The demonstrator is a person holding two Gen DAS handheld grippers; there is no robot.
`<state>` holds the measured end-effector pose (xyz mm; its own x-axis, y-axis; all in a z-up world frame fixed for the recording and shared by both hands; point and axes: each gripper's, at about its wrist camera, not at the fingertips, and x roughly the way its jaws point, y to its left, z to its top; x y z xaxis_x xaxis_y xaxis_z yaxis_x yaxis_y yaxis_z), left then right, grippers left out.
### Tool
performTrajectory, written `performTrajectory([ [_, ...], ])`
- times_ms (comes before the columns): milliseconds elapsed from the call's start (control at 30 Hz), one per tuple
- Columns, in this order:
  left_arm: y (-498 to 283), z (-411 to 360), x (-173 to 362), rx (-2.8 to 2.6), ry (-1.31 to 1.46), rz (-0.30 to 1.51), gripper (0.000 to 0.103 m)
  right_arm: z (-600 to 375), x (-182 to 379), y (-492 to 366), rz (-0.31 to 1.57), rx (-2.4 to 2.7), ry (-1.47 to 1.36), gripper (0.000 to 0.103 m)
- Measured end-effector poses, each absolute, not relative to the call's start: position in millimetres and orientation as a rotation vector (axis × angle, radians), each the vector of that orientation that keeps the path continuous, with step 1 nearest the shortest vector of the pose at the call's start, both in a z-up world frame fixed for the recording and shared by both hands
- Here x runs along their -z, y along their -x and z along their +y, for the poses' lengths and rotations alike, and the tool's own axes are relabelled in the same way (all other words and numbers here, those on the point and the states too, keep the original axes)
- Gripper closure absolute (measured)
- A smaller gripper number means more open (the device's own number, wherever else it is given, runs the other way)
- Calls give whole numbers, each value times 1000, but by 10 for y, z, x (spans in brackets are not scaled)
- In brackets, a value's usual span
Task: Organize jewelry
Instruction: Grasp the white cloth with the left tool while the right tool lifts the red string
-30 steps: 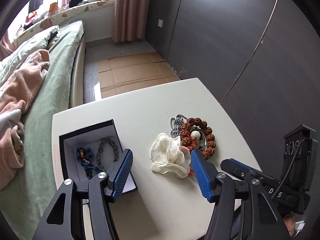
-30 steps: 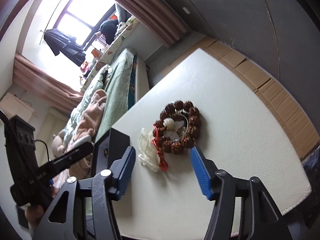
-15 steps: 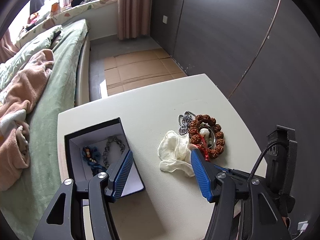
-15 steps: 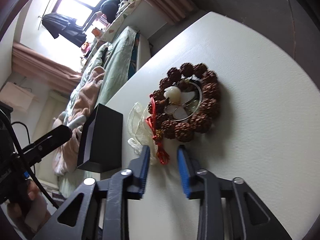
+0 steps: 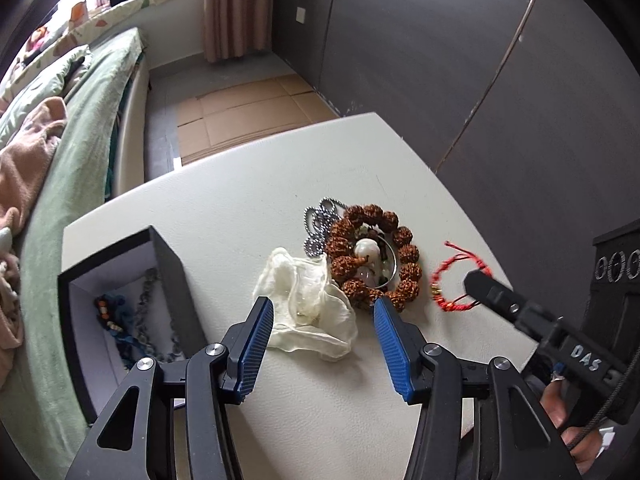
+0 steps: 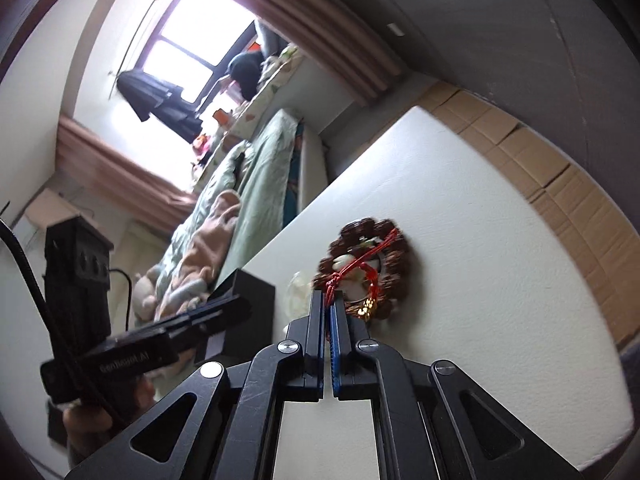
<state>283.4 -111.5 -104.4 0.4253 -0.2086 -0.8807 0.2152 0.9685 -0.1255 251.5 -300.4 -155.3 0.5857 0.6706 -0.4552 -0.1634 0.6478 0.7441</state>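
Between the closed fingers of the right gripper [image 6: 329, 300], a red cord bracelet [image 5: 456, 276] is pinched; the left gripper [image 5: 323, 312] is held wide above a cloth [image 5: 308, 304].

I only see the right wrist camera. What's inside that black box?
Observer: The black box is open. A blue beaded strand and a grey chain lie inside.
Operator: Is anything hiding by the brown beads?
Observer: Yes, a silver chain lies touching the brown bead bracelet.
Operator: My right tool pinches the red string bracelet. Where's the other tool?
Observer: The left tool is open, above a white pouch.
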Motion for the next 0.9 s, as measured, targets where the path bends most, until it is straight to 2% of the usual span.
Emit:
performTrajectory([
  [233,-2875,-1205,1261,217,-89,1120,49,-3101,1519,-2528,767,-502,-726,99],
  [267,-2883,-1206,1294,215,-98,1127,54,-3108,1516,-2518,762,-503,-727,99],
  [300,-2892,-1200,1325,217,-103,1138,75,-3111,1506,-2514,757,-502,-726,99],
  [367,-2905,-1182,1374,224,-96,1178,99,-3120,1486,-2512,750,-501,-726,99],
  [467,-2826,-1152,1275,273,-76,1127,103,-3120,1477,-2485,747,-500,-713,99],
  [900,-2627,-852,588,299,-20,964,103,-3078,1383,-2388,725,-497,-689,99],
])
